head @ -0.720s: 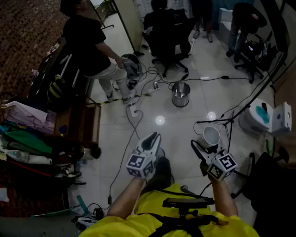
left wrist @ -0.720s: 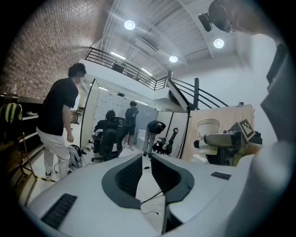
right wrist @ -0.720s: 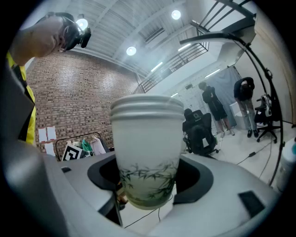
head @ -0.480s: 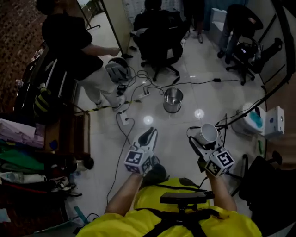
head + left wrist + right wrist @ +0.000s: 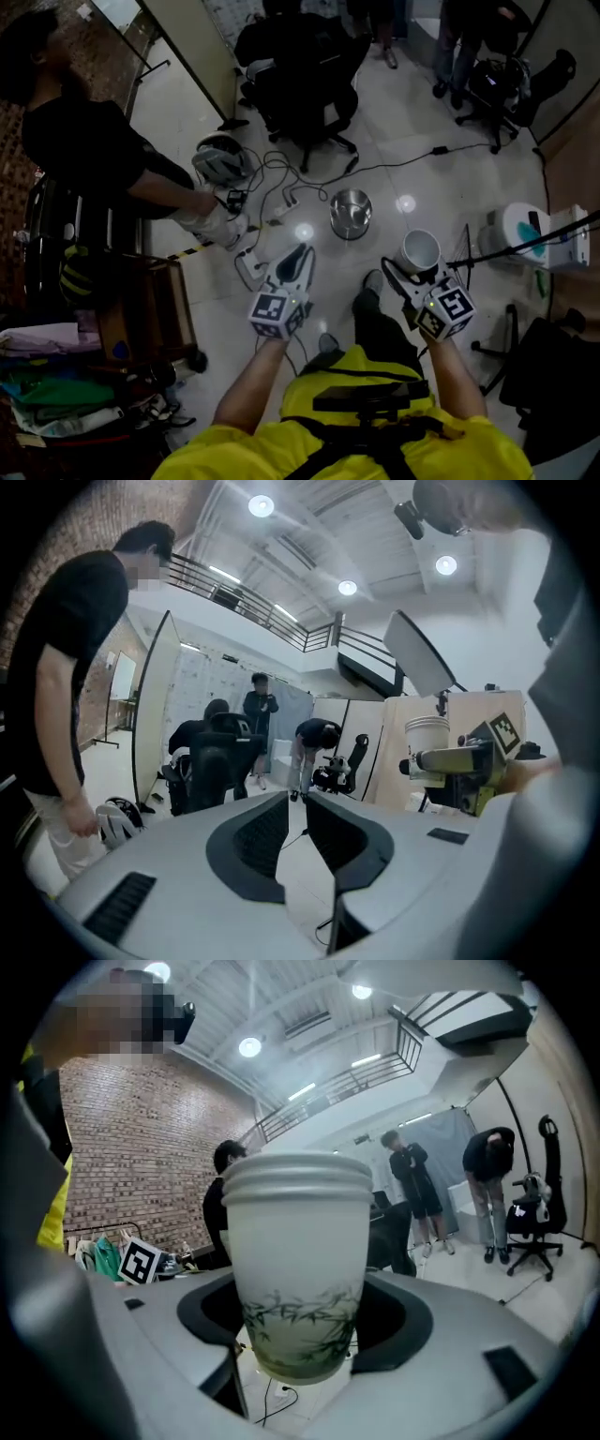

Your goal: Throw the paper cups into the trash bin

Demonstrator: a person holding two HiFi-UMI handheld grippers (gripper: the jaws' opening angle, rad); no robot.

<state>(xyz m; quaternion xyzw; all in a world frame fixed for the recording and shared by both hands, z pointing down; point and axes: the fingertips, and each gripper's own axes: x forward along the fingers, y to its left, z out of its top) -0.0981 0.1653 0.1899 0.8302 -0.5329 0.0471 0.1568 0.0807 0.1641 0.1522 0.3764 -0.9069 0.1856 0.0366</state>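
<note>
Clamping an upright paper cup between widely spread jaws, the right gripper sits right of center in the head view, with the metal trash bin on the floor up and left of it. The left gripper, near center, has its jaws drawn together with nothing between them.

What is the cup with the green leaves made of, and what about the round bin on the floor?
The cup looks like paper: matte white, with a rolled rim and green leaves printed on its side. It could have a thin coating; that cannot be told. The bin looks like bare metal, probably steel: silvery grey, and its wall shines under the lights.
</note>
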